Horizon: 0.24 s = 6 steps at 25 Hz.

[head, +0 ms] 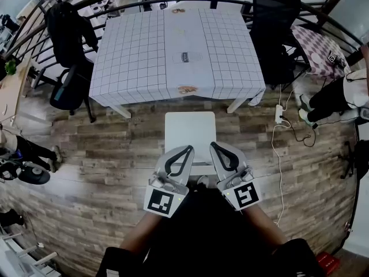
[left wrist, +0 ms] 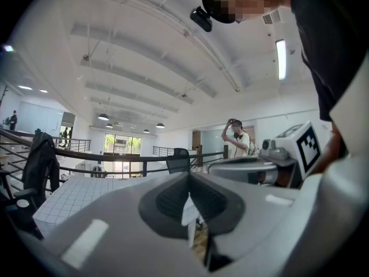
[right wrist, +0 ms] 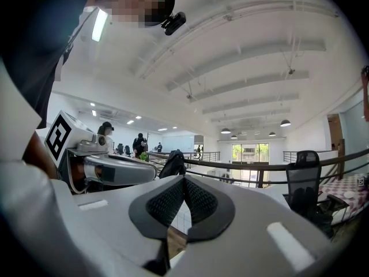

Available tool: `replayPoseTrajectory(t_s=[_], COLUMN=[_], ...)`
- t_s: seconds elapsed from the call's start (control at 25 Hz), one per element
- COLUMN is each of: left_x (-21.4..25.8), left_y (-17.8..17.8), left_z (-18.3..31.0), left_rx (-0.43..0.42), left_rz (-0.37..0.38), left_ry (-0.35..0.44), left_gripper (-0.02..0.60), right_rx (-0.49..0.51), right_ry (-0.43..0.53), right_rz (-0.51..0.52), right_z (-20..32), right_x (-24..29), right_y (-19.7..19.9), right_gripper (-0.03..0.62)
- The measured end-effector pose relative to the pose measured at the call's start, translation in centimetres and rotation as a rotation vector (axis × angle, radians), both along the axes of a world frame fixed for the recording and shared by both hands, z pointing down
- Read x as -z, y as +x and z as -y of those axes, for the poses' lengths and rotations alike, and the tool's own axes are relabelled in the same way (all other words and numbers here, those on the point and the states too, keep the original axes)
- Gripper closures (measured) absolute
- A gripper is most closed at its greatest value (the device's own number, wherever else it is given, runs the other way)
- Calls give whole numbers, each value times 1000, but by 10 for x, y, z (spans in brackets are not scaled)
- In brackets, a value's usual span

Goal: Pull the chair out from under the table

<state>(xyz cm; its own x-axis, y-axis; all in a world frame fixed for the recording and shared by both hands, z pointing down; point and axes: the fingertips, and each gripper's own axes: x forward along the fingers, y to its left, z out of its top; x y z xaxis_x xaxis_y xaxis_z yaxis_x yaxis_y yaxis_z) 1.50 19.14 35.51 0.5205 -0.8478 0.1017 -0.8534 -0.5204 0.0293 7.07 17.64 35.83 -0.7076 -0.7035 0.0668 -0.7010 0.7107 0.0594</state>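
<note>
Wood floor [head: 115,149] shows between chair [head: 190,128] and table [head: 173,97] edge.

No legible text from my end. The left marker cube [head: 159,201] and right marker cube [head: 246,194] carry square patterns only. Printed patches [head: 188,57] on the far checked tablecloth [head: 138,56] are too small to read.

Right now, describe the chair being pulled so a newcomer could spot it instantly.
Find the table under the grid-patterned cloth in the head view. Just off its near edge stands a white chair with a square seat. Its neighbours, the left office chair and the right office chair, are black; it alone is white.
</note>
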Motion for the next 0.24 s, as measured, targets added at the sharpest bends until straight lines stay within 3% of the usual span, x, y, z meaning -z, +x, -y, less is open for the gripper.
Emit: replayPoseTrajectory(t_s=[0.24], left_x=[-31], left_y=[15], left_z=[-12], left_rx=[26], left_rz=[59], left_ry=[3], left_gripper=[571], right_rx=[-13], right_ry=[13], right_rz=[0], right_z=[-19], right_x=[-26], right_y=[19], right_gripper=[597])
